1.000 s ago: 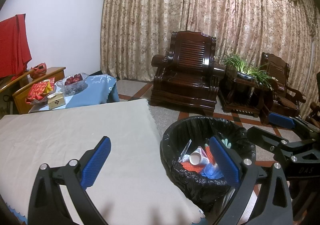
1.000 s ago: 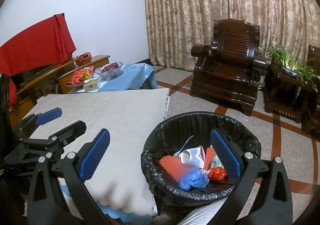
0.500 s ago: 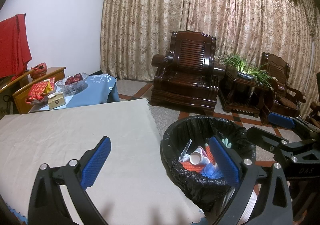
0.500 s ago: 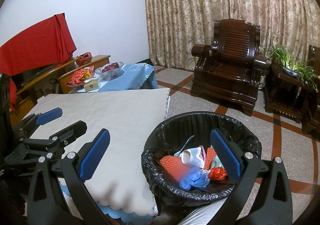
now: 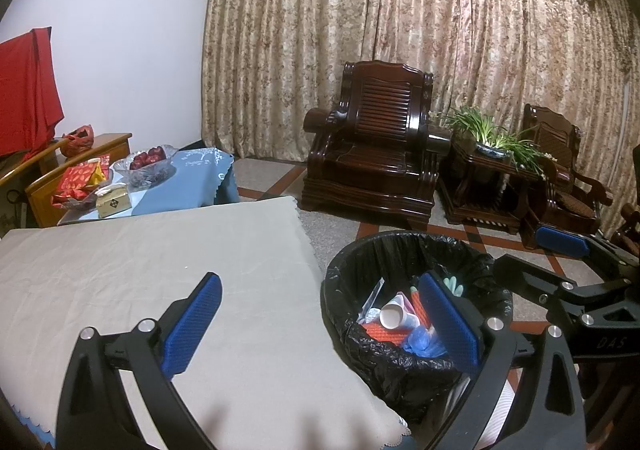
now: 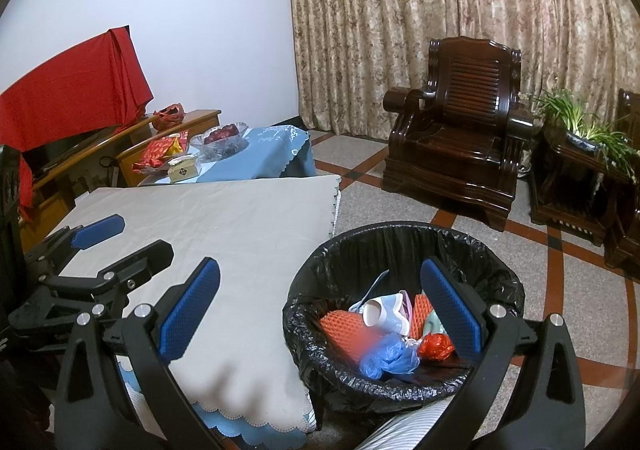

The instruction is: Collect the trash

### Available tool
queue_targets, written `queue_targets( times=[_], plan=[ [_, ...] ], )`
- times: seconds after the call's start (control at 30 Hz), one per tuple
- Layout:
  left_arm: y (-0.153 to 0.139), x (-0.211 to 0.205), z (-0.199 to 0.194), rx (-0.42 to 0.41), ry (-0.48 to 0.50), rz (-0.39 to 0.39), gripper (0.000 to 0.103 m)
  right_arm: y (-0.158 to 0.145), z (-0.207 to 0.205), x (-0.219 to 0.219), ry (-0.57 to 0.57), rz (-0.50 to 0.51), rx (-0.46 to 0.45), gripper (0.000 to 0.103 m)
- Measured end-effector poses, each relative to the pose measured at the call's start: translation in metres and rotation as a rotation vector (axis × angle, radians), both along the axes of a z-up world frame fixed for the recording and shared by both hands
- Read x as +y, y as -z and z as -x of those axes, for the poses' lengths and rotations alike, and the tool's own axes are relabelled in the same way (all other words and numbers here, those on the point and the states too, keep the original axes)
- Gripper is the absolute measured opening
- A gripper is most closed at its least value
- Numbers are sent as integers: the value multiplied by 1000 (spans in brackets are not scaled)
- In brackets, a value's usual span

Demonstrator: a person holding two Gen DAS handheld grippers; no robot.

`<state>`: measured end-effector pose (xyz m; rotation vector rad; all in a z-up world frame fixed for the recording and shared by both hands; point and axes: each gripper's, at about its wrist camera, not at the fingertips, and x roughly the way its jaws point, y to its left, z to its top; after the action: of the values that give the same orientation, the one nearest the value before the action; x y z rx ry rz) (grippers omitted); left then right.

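A black-lined trash bin (image 5: pixel 404 250) (image 6: pixel 400 238) stands on the floor just right of the table. Inside it lie a white paper cup (image 5: pixel 392 316) (image 6: pixel 380 314), orange foam netting (image 6: pixel 344 332), a blue plastic bag (image 6: pixel 388 360) and a small red wrapper (image 6: pixel 436 346). My left gripper (image 5: pixel 320 322) hangs open above the table's right edge, nothing between its blue pads. My right gripper (image 6: pixel 316 306) is open too, empty, straddling the table edge and the bin. Each gripper shows in the other's view: the right (image 5: pixel 560 246), the left (image 6: pixel 100 228).
The table carries a bare beige cloth (image 5: pixel 160 270) (image 6: pixel 224 226). Behind it a blue-covered side table (image 5: pixel 192 178) holds a glass fruit bowl (image 5: pixel 146 166), a small box and red packets. Dark wooden armchairs (image 5: pixel 376 146), a plant stand (image 5: pixel 488 154) and curtains fill the far side.
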<state>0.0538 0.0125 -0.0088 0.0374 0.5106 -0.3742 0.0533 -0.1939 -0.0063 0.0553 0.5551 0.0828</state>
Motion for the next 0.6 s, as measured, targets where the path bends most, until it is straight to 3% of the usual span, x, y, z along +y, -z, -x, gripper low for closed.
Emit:
queue_targets(
  times=[0.6],
  plan=[
    [0,1,0,6,1,3,97,-2,0,-2,0,1,0,98]
  ],
)
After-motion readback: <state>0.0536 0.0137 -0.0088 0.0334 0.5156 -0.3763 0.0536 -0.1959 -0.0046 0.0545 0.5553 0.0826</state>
